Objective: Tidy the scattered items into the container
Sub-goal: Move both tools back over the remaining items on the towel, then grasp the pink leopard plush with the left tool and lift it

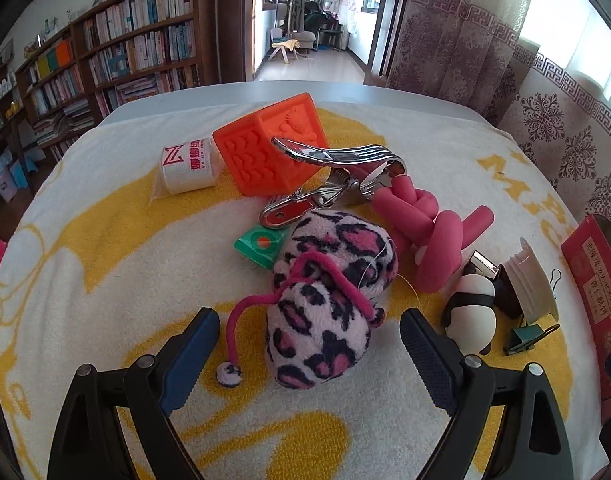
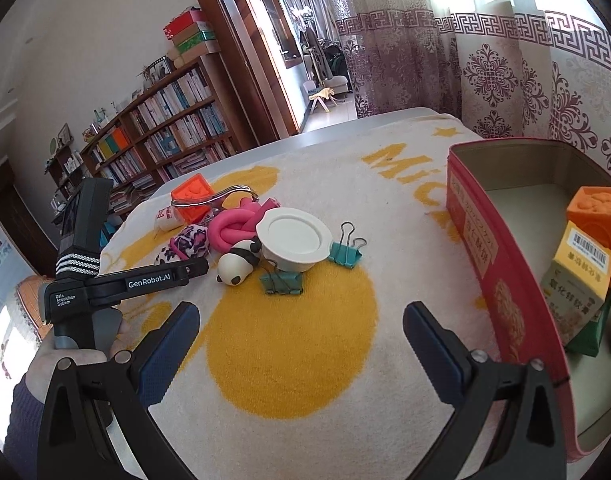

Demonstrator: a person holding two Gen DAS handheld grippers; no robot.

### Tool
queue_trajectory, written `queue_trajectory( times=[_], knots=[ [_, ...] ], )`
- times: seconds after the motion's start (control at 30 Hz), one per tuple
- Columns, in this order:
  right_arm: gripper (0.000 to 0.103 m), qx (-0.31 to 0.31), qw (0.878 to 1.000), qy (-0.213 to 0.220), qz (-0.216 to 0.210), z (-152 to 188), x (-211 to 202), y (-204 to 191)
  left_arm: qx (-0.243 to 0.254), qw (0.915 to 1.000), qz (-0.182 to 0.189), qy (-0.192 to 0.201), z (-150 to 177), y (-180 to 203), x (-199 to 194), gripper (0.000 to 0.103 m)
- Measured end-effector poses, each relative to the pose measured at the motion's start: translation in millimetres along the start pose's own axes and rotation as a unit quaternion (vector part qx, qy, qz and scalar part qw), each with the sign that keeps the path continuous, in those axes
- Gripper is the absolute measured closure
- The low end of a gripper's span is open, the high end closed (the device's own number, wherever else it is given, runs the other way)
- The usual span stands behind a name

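Over the towel (image 1: pixel 105 240), both grippers' jaws gape empty, the left gripper (image 1: pixel 309 344) straddling the leopard plush (image 1: pixel 317 344) untouched.

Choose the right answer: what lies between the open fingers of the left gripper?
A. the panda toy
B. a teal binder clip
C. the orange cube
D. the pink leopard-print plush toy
D: in the left wrist view the left gripper is open and the leopard-print plush toy lies between its fingers, while the panda toy sits outside the right finger and the orange cube is farther back.
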State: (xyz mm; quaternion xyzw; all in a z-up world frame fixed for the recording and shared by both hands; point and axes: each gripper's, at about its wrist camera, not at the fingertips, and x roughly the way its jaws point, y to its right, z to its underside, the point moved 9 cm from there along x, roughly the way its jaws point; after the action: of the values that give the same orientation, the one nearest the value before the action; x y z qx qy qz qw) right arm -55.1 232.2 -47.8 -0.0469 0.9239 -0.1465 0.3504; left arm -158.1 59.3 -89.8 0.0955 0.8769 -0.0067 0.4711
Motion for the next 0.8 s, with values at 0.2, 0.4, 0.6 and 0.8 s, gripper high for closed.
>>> queue_trajectory(
  times=[0.2, 0.4, 0.6, 0.8],
  knots=[
    [0.001, -0.001, 1.0, -0.003, -0.001, 2, 2, -1, -0.006, 0.9999, 0.012, 0.004, -7, -2, 3, 0.01],
    [0.001, -0.002, 1.0, -0.007, -0.001, 3, 3, 0, 0.01, 0.9998, 0.009, 0.011, -2, -3, -5, 0.046],
    [0.001, -0.003, 1.0, -0.006, -0.003, 3, 2, -1, 0.014, 0.999, 0.035, 0.022, 10, -1, -29, 0.055],
    [0.001, -0.006, 1.0, -0.008, -0.004, 3, 4, -1, 0.023, 0.9983, 0.039, 0.037, 15, 1, -42, 0.055]
  ],
)
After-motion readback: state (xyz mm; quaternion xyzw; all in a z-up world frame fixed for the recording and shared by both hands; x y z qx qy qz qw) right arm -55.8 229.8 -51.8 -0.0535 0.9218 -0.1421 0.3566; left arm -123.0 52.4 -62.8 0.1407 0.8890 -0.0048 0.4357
